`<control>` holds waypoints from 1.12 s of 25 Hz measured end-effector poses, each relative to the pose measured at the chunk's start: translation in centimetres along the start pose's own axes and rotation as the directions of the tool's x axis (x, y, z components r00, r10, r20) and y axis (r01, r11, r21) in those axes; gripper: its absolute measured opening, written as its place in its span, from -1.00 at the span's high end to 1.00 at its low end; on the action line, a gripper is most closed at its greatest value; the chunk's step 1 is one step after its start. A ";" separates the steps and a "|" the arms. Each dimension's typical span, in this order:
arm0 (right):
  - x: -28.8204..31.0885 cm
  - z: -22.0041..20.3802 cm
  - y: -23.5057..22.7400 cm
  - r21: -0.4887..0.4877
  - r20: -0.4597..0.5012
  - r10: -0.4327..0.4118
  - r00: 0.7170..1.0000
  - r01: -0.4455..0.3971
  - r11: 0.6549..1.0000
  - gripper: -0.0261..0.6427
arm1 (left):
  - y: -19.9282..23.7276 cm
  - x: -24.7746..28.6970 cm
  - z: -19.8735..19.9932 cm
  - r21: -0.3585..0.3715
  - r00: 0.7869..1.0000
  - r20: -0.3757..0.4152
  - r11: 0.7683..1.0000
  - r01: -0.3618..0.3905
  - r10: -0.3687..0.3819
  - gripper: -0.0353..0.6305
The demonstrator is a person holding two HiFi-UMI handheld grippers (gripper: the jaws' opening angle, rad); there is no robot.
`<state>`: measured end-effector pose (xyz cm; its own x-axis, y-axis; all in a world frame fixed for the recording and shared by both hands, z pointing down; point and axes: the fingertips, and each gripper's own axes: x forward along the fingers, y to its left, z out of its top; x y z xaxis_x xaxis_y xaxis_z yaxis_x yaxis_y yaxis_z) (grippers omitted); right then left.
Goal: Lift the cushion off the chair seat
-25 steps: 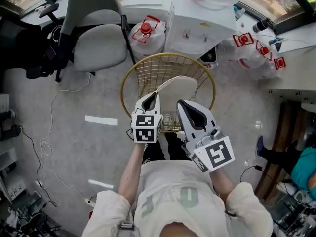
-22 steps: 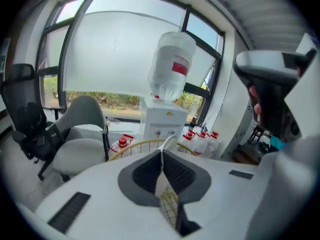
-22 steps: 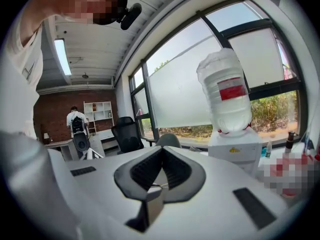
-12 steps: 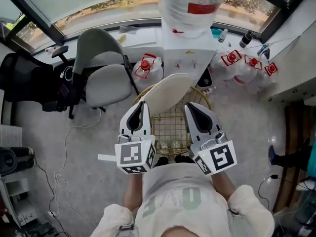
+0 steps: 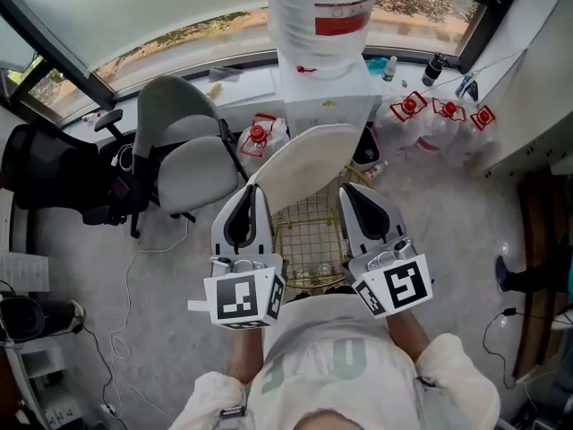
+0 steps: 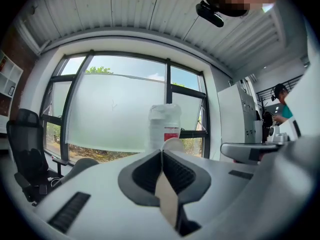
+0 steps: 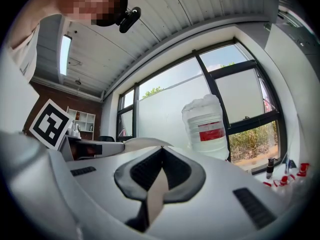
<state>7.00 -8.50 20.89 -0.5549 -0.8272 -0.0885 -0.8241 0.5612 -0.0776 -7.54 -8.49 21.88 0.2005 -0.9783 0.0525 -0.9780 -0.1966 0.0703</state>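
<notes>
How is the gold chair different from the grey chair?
The gold chair is thin wire you can see through; the grey chair is solid and padded. The gold chair sits below the lifted cushion; the grey chair stands off to the left. Nobody sits in either.

Left gripper (image 5: pixel 253 188) and right gripper (image 5: pixel 351 190) side by side, level, both clamped on cushion (image 5: pixel 304 164)
</notes>
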 end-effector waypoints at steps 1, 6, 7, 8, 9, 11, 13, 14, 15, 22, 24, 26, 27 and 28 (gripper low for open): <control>-0.1 0.0 0.0 -0.001 -0.003 -0.003 1.000 0.003 1.000 0.87 | 0.0 -0.1 0.0 0.002 1.000 -0.003 1.000 -0.001 0.001 0.82; -0.7 -0.3 -0.2 -0.029 -0.021 -0.009 1.000 0.008 1.000 0.87 | -0.2 -0.4 0.2 0.009 1.000 0.002 1.000 -0.007 0.007 0.82; -0.8 -0.3 -0.2 -0.029 -0.021 -0.009 1.000 0.008 1.000 0.87 | -0.3 -0.4 0.3 0.009 1.000 0.006 1.000 -0.008 0.008 0.82; -0.8 -0.3 -0.3 -0.029 -0.021 -0.009 1.000 0.009 1.000 0.87 | -0.3 -0.5 0.5 0.008 1.000 0.011 1.000 -0.007 0.007 0.82; -0.8 -0.2 -0.4 -0.031 -0.020 -0.010 1.000 0.010 0.999 0.88 | -0.3 -0.5 0.7 0.005 1.000 0.015 1.000 -0.007 0.007 0.82; -0.8 0.0 -0.5 -0.034 -0.017 -0.012 1.000 0.012 0.999 0.88 | -0.5 -0.5 1.2 -0.001 1.000 0.023 1.000 -0.004 0.004 0.82; -0.9 0.1 -0.5 -0.037 -0.015 -0.013 1.000 0.012 0.999 0.88 | -0.6 -0.7 1.5 -0.004 1.000 0.031 1.000 -0.001 0.001 0.82; -1.0 0.1 -0.5 -0.038 -0.014 -0.012 1.000 0.012 0.999 0.88 | -0.7 -0.7 1.6 -0.003 0.999 0.033 1.000 0.000 0.000 0.82; -1.0 0.1 -0.4 -0.038 -0.014 -0.012 1.000 0.011 0.999 0.88 | -0.8 -0.8 1.7 0.001 0.999 0.034 1.000 0.001 -0.001 0.82; -1.0 -0.2 -0.1 -0.043 -0.024 -0.001 1.000 0.000 0.999 0.87 | -0.8 -0.8 1.5 0.023 1.000 0.023 1.000 -0.010 0.009 0.82; -1.0 -0.1 -0.2 -0.045 -0.022 0.002 1.000 -0.003 0.999 0.88 | -0.7 -0.7 1.5 0.025 1.000 0.026 1.000 -0.012 0.011 0.82; -1.0 -0.1 -0.3 -0.046 -0.020 0.003 1.000 -0.004 0.999 0.88 | -0.6 -0.6 1.6 0.026 0.999 0.029 1.000 -0.015 0.014 0.82; -1.0 -0.1 -0.3 -0.047 -0.020 0.003 1.000 -0.004 0.999 0.88 | -0.5 -0.6 1.6 0.025 0.999 0.031 1.000 -0.016 0.015 0.82; -1.0 -0.1 -0.4 -0.048 -0.019 0.004 1.000 -0.004 0.999 0.88 | -0.5 -0.5 1.6 0.024 0.999 0.033 1.000 -0.017 0.016 0.82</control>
